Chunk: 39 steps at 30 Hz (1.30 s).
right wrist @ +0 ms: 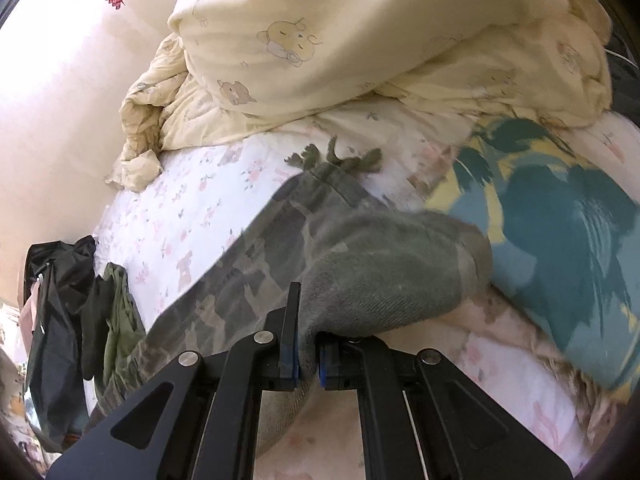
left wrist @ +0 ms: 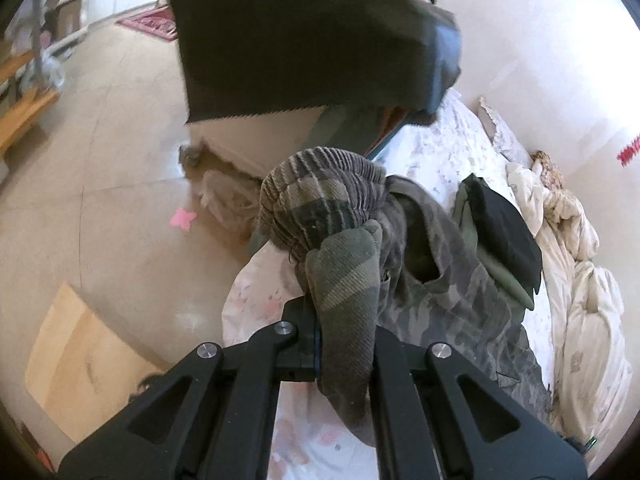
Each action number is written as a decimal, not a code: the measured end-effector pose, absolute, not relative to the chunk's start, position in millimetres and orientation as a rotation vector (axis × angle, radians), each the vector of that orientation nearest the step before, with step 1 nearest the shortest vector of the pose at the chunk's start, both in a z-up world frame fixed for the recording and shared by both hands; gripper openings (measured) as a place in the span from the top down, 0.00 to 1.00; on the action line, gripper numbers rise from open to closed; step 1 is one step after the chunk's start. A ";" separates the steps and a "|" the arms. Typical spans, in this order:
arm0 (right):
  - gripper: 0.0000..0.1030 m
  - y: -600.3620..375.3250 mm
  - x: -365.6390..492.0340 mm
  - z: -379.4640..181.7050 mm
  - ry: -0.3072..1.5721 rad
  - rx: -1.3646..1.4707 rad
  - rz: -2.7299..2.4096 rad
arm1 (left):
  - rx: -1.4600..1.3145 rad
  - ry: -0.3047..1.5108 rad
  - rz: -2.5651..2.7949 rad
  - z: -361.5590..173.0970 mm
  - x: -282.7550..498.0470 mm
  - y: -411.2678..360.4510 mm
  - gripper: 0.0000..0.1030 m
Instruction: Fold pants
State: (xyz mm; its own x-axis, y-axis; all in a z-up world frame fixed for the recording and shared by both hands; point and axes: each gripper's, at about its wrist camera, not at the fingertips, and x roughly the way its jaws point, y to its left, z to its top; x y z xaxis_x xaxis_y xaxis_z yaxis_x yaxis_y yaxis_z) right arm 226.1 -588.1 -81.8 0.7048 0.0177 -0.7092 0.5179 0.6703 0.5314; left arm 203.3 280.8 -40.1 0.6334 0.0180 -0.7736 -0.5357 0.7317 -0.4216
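both claws pinching camo pants over the bed

left gripper [left wrist: 316, 332]: jaws pressed together on a fold of the camouflage pants [left wrist: 448, 264], close to the ribbed elastic waistband [left wrist: 320, 196], which bunches up just above the fingers. cloth drapes down over the right-hand finger and hides it.

right gripper [right wrist: 307, 354]: jaws pinched on a grey-green fold of the same pants [right wrist: 280, 256]; the blue pads [right wrist: 294, 368] show on either side of the cloth. from here the fabric stretches away across the bed to a hem with frayed drawstring ends [right wrist: 340, 160].

the pants lie partly on the floral bedsheet [right wrist: 180, 208], partly lifted at both held points.

around them: a small pile of dark and olive garments [left wrist: 500, 240] on the sheet just beside the pants, nearer the wall. a cream quilt with bear print [right wrist: 360, 40] heaped along the wall side. a blue-and-yellow patterned pillow [right wrist: 560, 240] to the right of the held fold, blurred.

left view also takes in a dark sleeve [left wrist: 300, 32] across the top, a tiled floor [left wrist: 100, 140], a sheet of cardboard [left wrist: 80, 360] and a pink scrap [left wrist: 183, 218] lying on it.
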 end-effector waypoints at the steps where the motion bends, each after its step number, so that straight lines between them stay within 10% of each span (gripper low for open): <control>1: 0.95 -587.8 235.3 -77.8 0.745 0.780 -0.308 | -0.667 0.828 0.346 -36.2 209.2 277.9 0.99; 15: 0.95 -567.9 269.2 -3.1 0.505 0.658 -0.091 | -0.728 0.779 0.423 -39.8 208.6 282.4 0.99; 23: 0.95 -615.3 246.8 -150.4 0.994 0.826 -0.331 | -0.604 0.977 0.469 -88.6 213.9 265.9 0.96; 28: 0.93 -615.5 234.0 -141.9 0.963 0.823 -0.360 | -0.705 1.030 0.489 -107.5 207.9 279.2 0.90; 31: 0.93 -613.9 232.1 -145.8 0.978 0.835 -0.366 | -0.798 1.011 0.494 -110.1 197.8 289.5 0.66; 33: 0.93 -615.9 231.0 -147.7 0.973 0.845 -0.364 | -0.842 0.960 0.522 -106.6 186.2 297.4 0.25; 39: 0.92 -609.1 233.2 -143.9 0.973 0.805 -0.392 | -0.977 0.834 0.479 -113.6 166.1 310.5 0.00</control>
State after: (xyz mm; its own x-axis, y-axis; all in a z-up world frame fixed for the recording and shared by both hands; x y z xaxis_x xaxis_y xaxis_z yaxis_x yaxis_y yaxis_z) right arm 233.2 -609.1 -143.9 0.5255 0.0508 -0.8493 0.6250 0.6543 0.4258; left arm 166.1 310.5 -113.6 0.6059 -0.0054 -0.7956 -0.6896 0.4950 -0.5286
